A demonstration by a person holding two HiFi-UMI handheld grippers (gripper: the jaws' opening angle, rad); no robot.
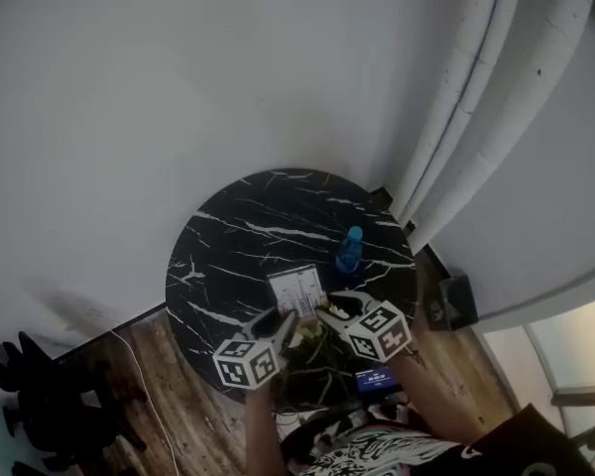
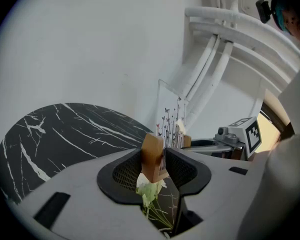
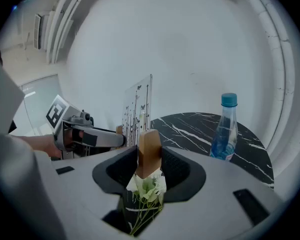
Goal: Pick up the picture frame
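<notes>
The picture frame [image 1: 297, 290] is a clear pane printed with thin stems and butterflies, set between wooden end blocks. It hangs tilted a little above the round black marble table [image 1: 238, 241]. My left gripper [image 1: 284, 322] is shut on one wooden block [image 2: 152, 155], with the pane [image 2: 170, 115] rising beyond it. My right gripper [image 1: 328, 312] is shut on the other wooden block [image 3: 149, 151], and the pane [image 3: 138, 108] stands behind that. Each gripper view shows the other gripper across the frame: the right gripper [image 2: 238, 134] and the left gripper [image 3: 84, 133].
A blue-capped water bottle [image 1: 349, 249] [image 3: 224, 128] stands upright on the table, right of the frame. White flowers [image 1: 308, 334] [image 2: 150, 190] [image 3: 147, 186] lie under the grippers. White walls and pale pipes [image 1: 476, 97] close in behind. A cable [image 1: 144, 385] runs across the wooden floor.
</notes>
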